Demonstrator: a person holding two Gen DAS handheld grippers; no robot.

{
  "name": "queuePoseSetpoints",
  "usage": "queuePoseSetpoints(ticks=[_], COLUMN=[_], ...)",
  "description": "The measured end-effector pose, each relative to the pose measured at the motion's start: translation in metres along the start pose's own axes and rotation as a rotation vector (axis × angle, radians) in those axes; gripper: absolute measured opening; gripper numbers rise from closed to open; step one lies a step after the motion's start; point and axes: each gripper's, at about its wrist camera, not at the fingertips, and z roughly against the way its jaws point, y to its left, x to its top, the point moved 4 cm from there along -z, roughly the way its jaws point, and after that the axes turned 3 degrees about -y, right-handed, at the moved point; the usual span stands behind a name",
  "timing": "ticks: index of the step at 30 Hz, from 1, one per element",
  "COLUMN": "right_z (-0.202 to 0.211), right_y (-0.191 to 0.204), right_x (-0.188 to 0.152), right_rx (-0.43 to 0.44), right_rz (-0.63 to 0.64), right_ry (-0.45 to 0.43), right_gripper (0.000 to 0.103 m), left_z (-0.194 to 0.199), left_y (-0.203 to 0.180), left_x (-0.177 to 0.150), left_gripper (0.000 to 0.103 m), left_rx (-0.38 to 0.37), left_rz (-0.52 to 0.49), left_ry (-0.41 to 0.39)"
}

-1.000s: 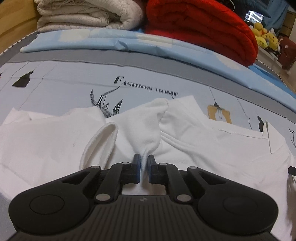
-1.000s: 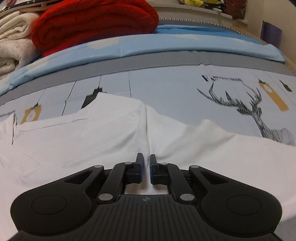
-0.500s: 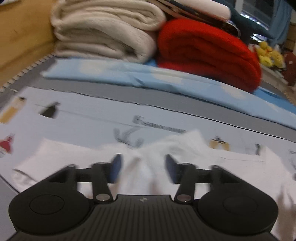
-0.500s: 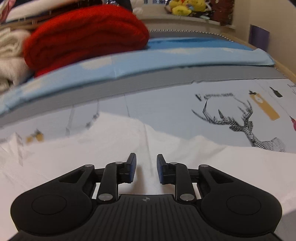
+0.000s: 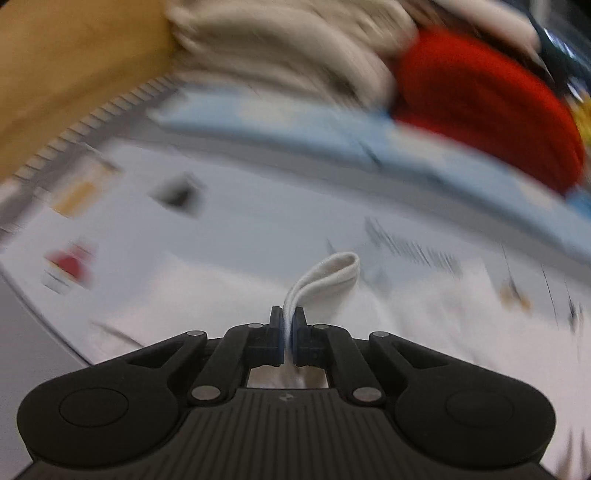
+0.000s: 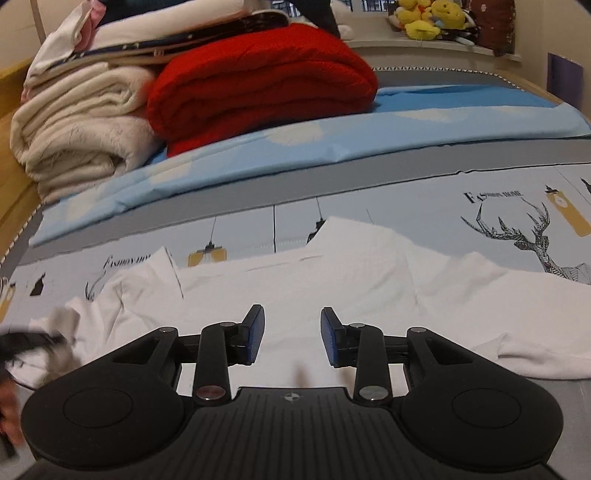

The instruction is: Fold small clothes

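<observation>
A white garment (image 6: 351,266) lies spread across the printed bed sheet (image 6: 424,192). In the blurred left wrist view my left gripper (image 5: 289,326) is shut on a cuff-like loop of the white garment (image 5: 328,277), which sticks up ahead of the fingers. In the right wrist view my right gripper (image 6: 291,334) is open and empty, hovering over the garment's near middle. The left gripper shows as a dark blur at the far left of the right wrist view (image 6: 22,343).
A folded red blanket (image 6: 266,81) and a cream blanket (image 6: 77,129) are stacked at the back on a light blue cover (image 6: 332,140). A wooden bed frame (image 5: 66,74) runs along the left. Yellow plush toys (image 6: 424,18) sit on a far shelf.
My left gripper let go of the fold, opened, swung left and shut on a cuff of the garment. My right gripper opened wide, released the garment and pulled back.
</observation>
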Motion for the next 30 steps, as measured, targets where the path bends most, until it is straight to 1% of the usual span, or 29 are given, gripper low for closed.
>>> queuePoseSetpoints(ticks=[2,3,5,7,9,10,12,13,14,15,18,19,21,22,23,24,25,26,27,28,29,30], right_z=[0.000,0.001,0.003,0.004,0.006,0.006,0.008,0.009,0.010,0.011,0.015,0.017,0.020,0.022,0.023,0.024,0.025,0.026,0.028,0.029,0.030,0.031], right_y=[0.001,0.001,0.003,0.003,0.004,0.003,0.004,0.004,0.004,0.004,0.004,0.003,0.002,0.001,-0.001,-0.002,-0.005,-0.007,-0.009,-0.011,-0.014,-0.018], right_x=[0.000,0.001,0.001,0.001,0.001,0.001,0.000,0.000,0.000,-0.001,-0.003,-0.003,-0.005,-0.006,-0.007,-0.008,-0.010,-0.011,-0.013,-0.014,-0.015,-0.017], right_rx=[0.006,0.010,0.009,0.005,0.001,-0.002,-0.010,-0.011,-0.012,-0.014,-0.021,-0.023,-0.027,-0.027,-0.026,-0.027,-0.028,-0.024,-0.018,-0.014,-0.012,-0.017], right_rz=[-0.014,-0.020,-0.014,-0.008,-0.004,-0.001,0.004,0.007,0.011,0.016,0.019,0.018,0.009,0.004,-0.003,-0.014,-0.025,-0.039,-0.059,-0.076,-0.097,-0.120], right_ry=[0.012,0.014,0.013,0.017,0.021,0.021,0.017,0.018,0.019,0.018,0.017,0.016,0.013,0.013,0.014,0.016,0.019,0.022,0.023,0.022,0.020,0.019], right_gripper=[0.035,0.035,0.035,0.035,0.035,0.035,0.035,0.035,0.035,0.035,0.035,0.035,0.035,0.035,0.035,0.035,0.035,0.035,0.035,0.035,0.036,0.037], left_z=[0.016,0.023,0.035,0.048,0.057,0.062,0.070,0.074,0.077,0.074,0.071,0.072,0.080,0.088,0.095,0.102,0.111,0.119,0.126,0.134,0.143,0.153], left_y=[0.044,0.071,0.117,0.156,0.178,0.183,0.180,0.175,0.166,0.154,0.106,0.078,0.029,-0.005,-0.035,-0.062,-0.094,-0.120,-0.147,-0.171,-0.183,-0.188], left_x=[0.021,0.029,0.039,0.043,0.048,0.051,0.057,0.061,0.064,0.069,0.070,0.068,0.059,0.051,0.041,0.031,0.020,0.009,-0.002,-0.012,-0.020,-0.025], left_gripper=[0.004,0.004,0.004,0.004,0.004,0.004,0.004,0.004,0.004,0.004,0.004,0.004,0.004,0.004,0.004,0.004,0.004,0.005,0.020,0.036,0.039,0.039], left_rx=[0.100,0.171,0.307,0.411,0.474,0.485,0.482,0.472,0.440,0.393,0.142,0.040,-0.125,-0.252,-0.363,-0.458,-0.573,-0.670,-0.765,-0.857,-0.899,-0.900], left_rz=[0.096,0.156,0.237,0.316,0.363,0.375,0.368,0.349,0.324,0.300,0.265,0.235,0.197,0.198,0.208,0.218,0.233,0.244,0.244,0.223,0.199,0.179], left_ry=[-0.067,-0.095,-0.141,-0.174,-0.203,-0.217,-0.251,-0.272,-0.278,-0.267,-0.207,-0.179,-0.142,-0.114,-0.088,-0.060,-0.020,0.025,0.081,0.133,0.151,0.126])
